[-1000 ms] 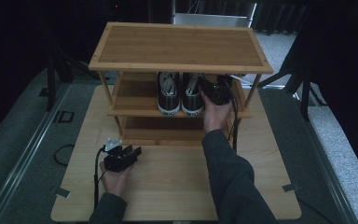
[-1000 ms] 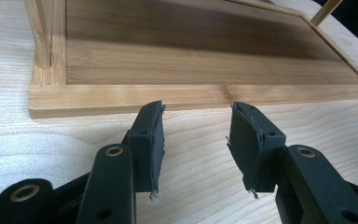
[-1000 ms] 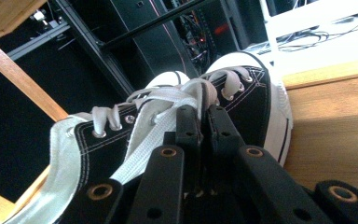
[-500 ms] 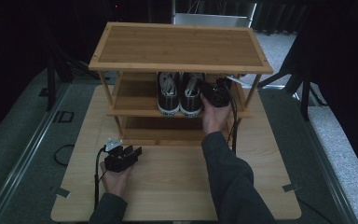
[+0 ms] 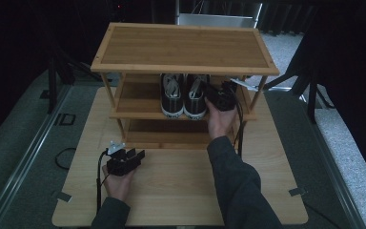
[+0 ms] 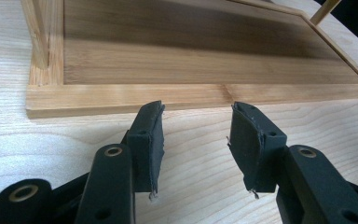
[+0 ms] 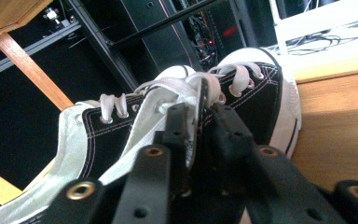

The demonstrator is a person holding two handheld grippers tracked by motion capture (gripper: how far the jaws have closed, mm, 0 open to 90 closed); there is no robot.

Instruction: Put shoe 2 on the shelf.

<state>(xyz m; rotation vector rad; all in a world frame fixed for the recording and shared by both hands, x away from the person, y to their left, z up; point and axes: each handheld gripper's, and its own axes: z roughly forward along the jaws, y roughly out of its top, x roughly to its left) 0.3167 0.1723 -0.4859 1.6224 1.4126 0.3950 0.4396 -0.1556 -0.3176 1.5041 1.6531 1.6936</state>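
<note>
Sneakers [image 5: 183, 95] sit paired on rack's [image 5: 181, 43] middle shelf. Right gripper [image 7: 200, 116] stays clamped on right sneaker's collar, hardly moved since a second ago; placement looks near done. Left gripper [image 6: 196, 140] rests spread, empty, on table [image 5: 181, 191].

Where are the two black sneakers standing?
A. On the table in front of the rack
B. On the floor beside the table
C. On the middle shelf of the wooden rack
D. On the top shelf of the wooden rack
C: in the high view the sneakers stand side by side on the middle shelf of the rack, under its top board.
</note>
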